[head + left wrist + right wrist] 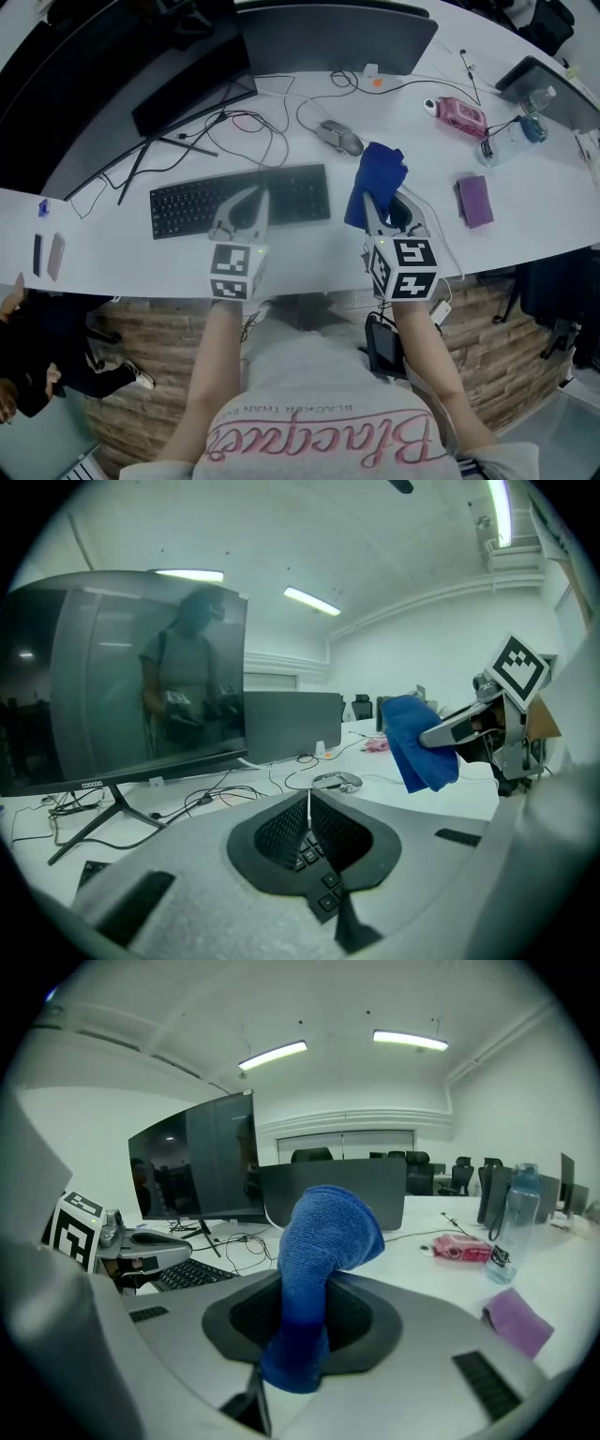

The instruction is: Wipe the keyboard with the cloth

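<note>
White curved desk [525, 225], large dark monitor [112, 66] on a thin-legged stand at back left, second grey screen [337, 37] seen from behind, grey mouse [342, 138] among loose black cables [248, 127], pink object [459, 115], clear water bottle [511, 139] near it, purple pad [474, 200] towards the right.

Left gripper [308, 819] fingers [272, 834] closed together above keyboard [317, 869], blue cloth [419, 747] in right gripper [450, 731], monitor [122, 686] behind.

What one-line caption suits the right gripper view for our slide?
Right gripper clamps a blue cloth, keyboard and left gripper at its left.
</note>
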Demonstrator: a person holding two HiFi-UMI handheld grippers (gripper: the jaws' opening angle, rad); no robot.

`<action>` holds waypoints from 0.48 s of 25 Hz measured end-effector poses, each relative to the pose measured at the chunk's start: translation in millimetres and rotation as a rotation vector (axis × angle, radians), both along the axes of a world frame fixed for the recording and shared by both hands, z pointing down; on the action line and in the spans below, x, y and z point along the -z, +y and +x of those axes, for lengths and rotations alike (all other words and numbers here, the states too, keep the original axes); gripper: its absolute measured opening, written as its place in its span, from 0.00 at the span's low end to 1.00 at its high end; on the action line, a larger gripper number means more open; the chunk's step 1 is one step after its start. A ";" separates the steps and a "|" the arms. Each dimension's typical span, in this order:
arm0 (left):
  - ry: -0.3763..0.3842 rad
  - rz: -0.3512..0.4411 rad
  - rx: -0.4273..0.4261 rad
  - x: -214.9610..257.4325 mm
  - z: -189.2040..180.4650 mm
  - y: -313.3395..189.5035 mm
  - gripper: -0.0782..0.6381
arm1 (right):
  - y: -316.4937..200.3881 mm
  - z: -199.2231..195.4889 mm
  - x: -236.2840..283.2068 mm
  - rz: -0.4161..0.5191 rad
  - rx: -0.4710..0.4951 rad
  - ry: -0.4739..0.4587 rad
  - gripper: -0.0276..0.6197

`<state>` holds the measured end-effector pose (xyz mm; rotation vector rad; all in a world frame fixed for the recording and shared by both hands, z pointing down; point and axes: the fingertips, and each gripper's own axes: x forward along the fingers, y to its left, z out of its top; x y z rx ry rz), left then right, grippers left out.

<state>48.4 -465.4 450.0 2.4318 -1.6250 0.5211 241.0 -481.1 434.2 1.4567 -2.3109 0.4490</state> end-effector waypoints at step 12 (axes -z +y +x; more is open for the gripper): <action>0.009 0.092 -0.030 38.9 -58.7 62.7 0.12 | 66.5 -110.0 54.8 0.204 0.103 -0.042 0.18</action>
